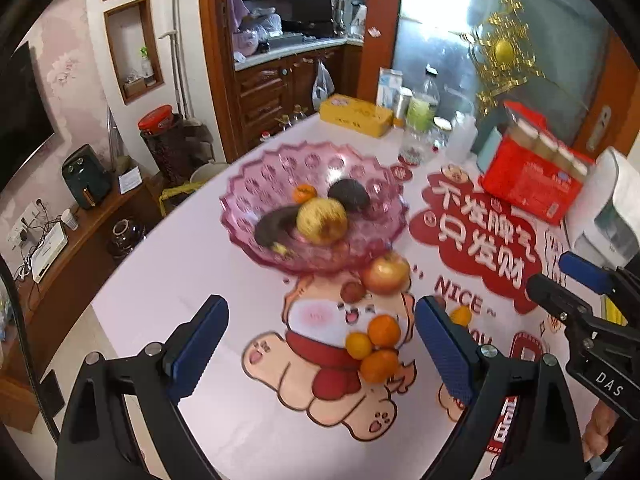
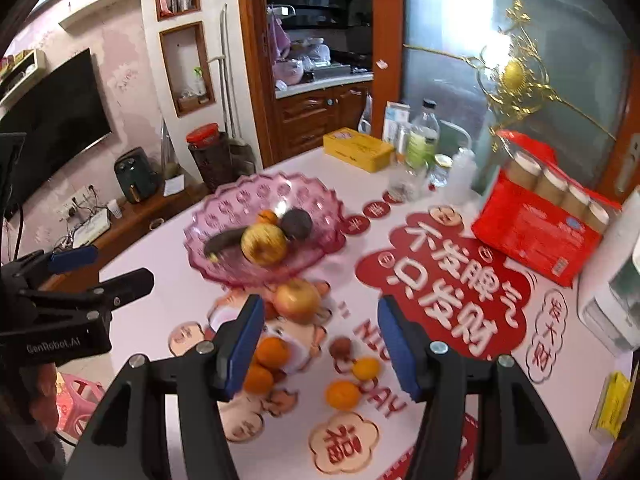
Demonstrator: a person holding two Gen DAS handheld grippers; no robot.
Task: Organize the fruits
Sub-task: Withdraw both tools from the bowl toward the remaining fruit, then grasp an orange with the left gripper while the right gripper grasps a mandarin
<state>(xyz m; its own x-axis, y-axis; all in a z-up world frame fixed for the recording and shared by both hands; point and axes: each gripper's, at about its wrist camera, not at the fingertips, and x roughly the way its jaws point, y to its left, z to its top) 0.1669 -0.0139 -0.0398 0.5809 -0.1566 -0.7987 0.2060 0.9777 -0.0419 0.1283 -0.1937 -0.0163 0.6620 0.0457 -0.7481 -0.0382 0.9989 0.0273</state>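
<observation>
Fingers (image 1: 202,344) spread wide above loose oranges (image 1: 378,346), near bowl (image 1: 240,216) rim.

Bowl (image 1: 312,208) frame centre holding apple (image 1: 322,220), loose apple (image 1: 386,273) below it, oranges (image 1: 378,346) lower centre, box (image 1: 532,180) right.

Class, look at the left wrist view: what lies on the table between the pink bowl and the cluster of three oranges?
In the left wrist view, a red apple and a small brown fruit lie between the pink bowl and the oranges.

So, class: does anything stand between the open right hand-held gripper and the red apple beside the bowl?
Nothing visible: only bare tablecloth lies between the right hand-held gripper and the red apple.
</observation>
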